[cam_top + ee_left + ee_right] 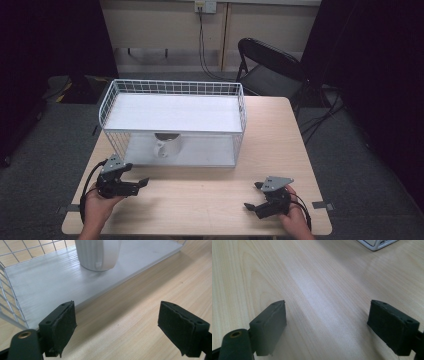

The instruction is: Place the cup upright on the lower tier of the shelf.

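Note:
A white mug stands on the lower shelf of a white wire rack, under its upper shelf. In the left gripper view the mug is ahead, on the white shelf board. My left gripper is held at the table's front left, open and empty, its jaws pointing right, short of the rack's front edge. My right gripper hovers at the front right, open with nothing between its pads, over bare wood.
The wooden table carries the rack at its back half. A black folding chair stands behind the table's far right corner. Cables hang from a wall socket. A corner of the rack base shows in the right gripper view.

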